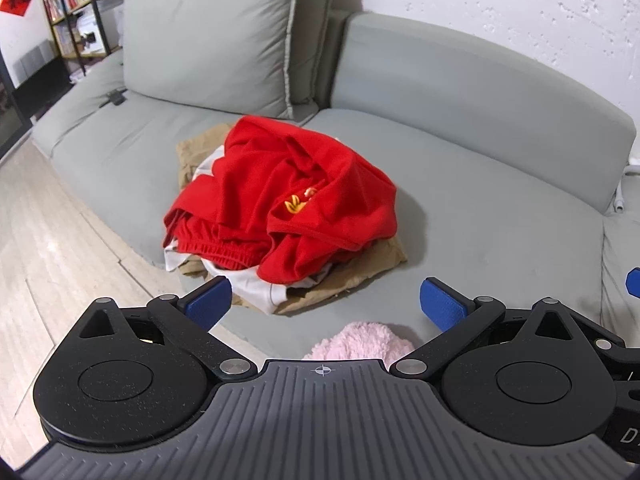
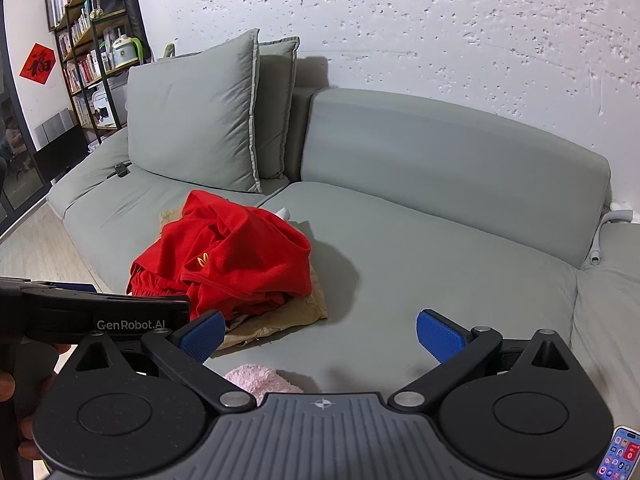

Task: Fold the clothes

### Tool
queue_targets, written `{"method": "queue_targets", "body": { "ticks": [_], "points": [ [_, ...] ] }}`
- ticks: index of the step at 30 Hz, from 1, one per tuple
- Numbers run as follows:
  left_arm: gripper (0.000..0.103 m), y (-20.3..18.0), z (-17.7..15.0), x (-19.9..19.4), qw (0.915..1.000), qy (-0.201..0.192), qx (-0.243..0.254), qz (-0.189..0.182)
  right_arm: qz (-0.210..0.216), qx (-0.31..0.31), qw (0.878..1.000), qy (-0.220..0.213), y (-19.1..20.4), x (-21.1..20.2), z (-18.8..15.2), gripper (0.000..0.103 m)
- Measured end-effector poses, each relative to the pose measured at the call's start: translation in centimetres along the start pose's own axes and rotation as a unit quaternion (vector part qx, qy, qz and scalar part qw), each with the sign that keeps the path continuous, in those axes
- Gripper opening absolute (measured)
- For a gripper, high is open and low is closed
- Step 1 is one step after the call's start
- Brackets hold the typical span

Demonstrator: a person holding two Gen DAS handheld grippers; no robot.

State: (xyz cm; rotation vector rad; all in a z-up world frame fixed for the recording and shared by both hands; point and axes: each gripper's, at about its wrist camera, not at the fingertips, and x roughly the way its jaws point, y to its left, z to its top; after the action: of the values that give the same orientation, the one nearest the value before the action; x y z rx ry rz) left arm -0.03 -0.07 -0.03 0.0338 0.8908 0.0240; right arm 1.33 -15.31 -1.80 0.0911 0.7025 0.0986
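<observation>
A crumpled red garment (image 1: 288, 200) (image 2: 236, 256) with a small yellow logo tops a pile on the grey sofa seat (image 1: 480, 232) (image 2: 420, 280). Under it lie a white piece (image 1: 256, 288) and a tan piece (image 1: 352, 276) (image 2: 280, 318). A pink fluffy item (image 1: 360, 344) (image 2: 260, 380) lies at the seat's near edge, just ahead of both grippers. My left gripper (image 1: 324, 300) is open and empty, short of the pile. My right gripper (image 2: 320, 332) is open too, to the right of the pile, holding nothing. The left tool's black body (image 2: 92, 312) shows at the right view's left edge.
Two grey cushions (image 1: 208, 32) (image 2: 192, 120) lean on the backrest behind the pile. A small black object (image 1: 116, 98) lies on the far seat. A bookshelf (image 2: 96, 40) stands at far left, wooden floor (image 1: 60, 248) beside the sofa. A phone (image 2: 620, 456) sits at bottom right.
</observation>
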Motion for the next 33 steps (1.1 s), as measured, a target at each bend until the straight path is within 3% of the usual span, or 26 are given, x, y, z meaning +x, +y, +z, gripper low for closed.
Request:
{"method": "queue_targets", "body": {
  "ticks": [5, 33],
  "points": [
    [0.103, -1.1, 0.5, 0.9, 0.9998, 0.021, 0.003, 0.004, 0.001, 0.003, 1.000, 0.002, 0.0, 0.4, -0.4, 0.102],
    [0.103, -0.8, 0.0, 0.1, 0.9998, 0.022, -0.004, -0.001, 0.002, 0.012, 1.000, 0.000, 0.8, 0.7, -3.4, 0.102]
  ]
}}
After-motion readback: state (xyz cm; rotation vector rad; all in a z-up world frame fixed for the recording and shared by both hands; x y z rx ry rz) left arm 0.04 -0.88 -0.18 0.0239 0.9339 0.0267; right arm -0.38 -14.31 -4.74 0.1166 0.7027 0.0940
